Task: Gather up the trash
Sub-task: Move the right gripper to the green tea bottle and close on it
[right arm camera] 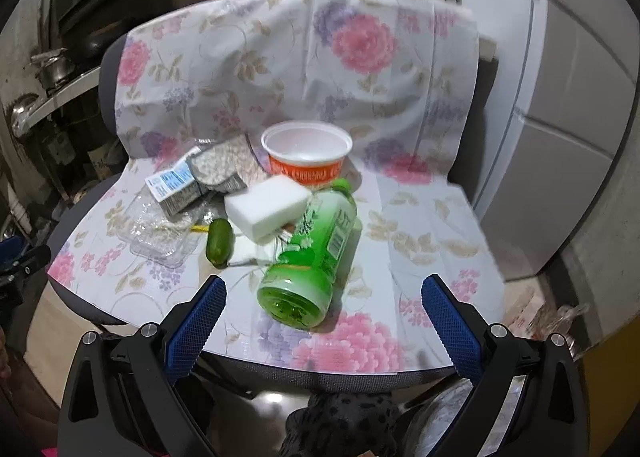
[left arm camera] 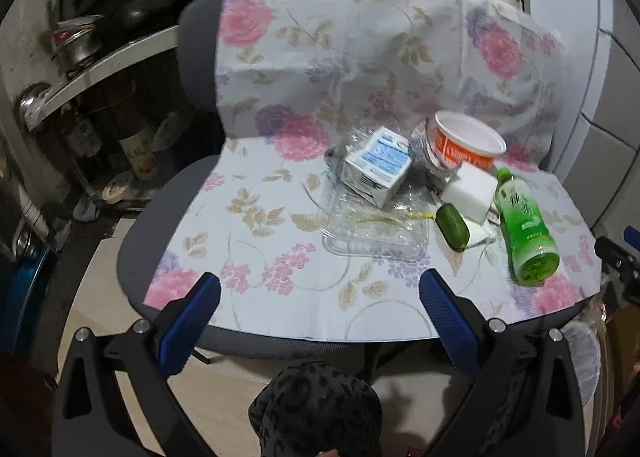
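the green bottle (right arm camera: 312,249) lies on its side on the chair's floral cover (right arm camera: 420,225), likely light and slippery; right gripper (right arm camera: 324,297) fingers apart should span its mid-body.

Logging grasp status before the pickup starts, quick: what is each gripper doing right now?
Left gripper: open, holding nothing.
Right gripper: open, holding nothing, green bottle lying just ahead.

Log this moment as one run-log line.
left gripper: open, empty | right gripper: open, empty, facing green bottle | bottle: lying on floral cloth | trash: uncollected
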`<state>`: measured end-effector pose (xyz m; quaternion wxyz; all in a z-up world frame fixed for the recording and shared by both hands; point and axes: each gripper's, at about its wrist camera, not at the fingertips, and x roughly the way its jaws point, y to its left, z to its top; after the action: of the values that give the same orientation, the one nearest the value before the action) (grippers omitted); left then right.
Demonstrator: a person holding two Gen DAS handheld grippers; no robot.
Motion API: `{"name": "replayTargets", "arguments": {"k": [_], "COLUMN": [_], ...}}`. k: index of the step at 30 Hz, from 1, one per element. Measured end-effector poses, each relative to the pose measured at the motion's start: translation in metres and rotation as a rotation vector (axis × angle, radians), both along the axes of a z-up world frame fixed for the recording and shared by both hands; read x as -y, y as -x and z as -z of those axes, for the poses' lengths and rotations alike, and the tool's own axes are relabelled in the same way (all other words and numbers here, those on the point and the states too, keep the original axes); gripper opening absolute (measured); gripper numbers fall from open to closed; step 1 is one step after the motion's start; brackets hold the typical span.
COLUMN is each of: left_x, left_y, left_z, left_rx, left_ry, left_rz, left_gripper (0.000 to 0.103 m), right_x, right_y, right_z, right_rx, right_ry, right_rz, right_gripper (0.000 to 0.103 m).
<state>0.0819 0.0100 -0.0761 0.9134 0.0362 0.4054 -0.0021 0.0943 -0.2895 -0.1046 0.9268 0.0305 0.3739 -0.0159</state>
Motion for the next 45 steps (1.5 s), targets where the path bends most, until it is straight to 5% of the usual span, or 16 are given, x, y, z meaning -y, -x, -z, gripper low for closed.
{"name": "replayTargets", "arguments": {"k": [4, 14, 17, 18, 21, 32, 45], "left_x": [0.004, -0.008, -0.014, -0.014, -0.014, -0.02, -0.032], "left_y": [-0.018, -0.052, -0.055, -0.055, -0.054, -0.019, 0.03], "left_z": [0.015, 0.04, 0.042, 0.042, 0.041, 0.021, -0.016], "left_rx": [-0.057, -0.079, -0.087, -0.088, -0.088, -0.07, -0.001], "left_ry": [0.091, 0.073, 0.076, 0.073, 0.065, 0.022, -0.018], "left_rz": [0.046, -0.031, -0.047, -0.05, -0.047, -0.074, -0.159], "left_gripper": [0.096, 0.096, 0.096, 0.096, 0.096, 0.096, 0.096], "right_x": [0.003, 0.002, 0.007, 0.01, 0.018, 0.032, 0.023], "right_y": [-0.026, -0.105, -0.125, -0.13, -0.143, -0.144, -0.121], "right_z": [0.012, 0.056, 0.07, 0.074, 0.086, 0.098, 0.091], "right_rx": [-0.035, -0.127, -0.166, -0.184, -0.232, -0.242, -0.307], "right_ry": [-0.012, -0.029, -0.039, -0.051, -0.122, -0.244, -0.107], "right_rz": [0.008, 0.037, 0.068, 0.083, 0.104, 0.134, 0.042], "right_gripper": [0.096, 0.091, 0.083, 0.07, 0.069, 0.066, 0.067]}}
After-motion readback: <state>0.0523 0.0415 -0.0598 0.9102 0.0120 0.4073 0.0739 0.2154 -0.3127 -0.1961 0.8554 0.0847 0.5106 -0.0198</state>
